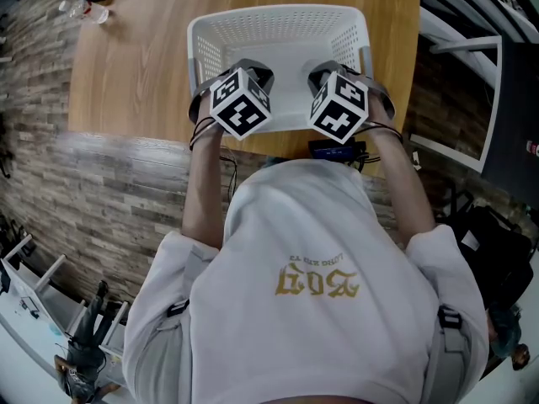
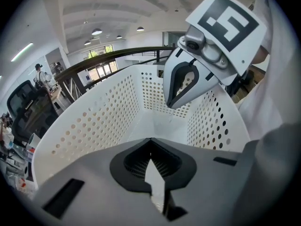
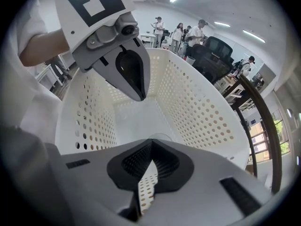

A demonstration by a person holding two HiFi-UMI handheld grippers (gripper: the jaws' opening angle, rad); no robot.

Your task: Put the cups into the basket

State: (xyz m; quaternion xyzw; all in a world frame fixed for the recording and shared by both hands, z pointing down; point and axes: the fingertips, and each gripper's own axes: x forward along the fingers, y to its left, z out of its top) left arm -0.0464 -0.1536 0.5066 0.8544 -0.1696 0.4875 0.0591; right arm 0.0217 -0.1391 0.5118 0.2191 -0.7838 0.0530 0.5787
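Held items: the left gripper has its jaws clenched tip to tip with nothing between them, and points down into the near end of the basket on its left side. The right gripper is likewise clenched on nothing, just beside the left one but apart from it, over the basket's right side. A faint clear rim shows just past the right gripper's tips, low in the basket; whether it is a cup cannot be told. The basket is white and rectangular with perforated walls, and stands upright at the near edge of the table. The table is light wood. A clear bottle lies at its far left corner, well apart from the basket.
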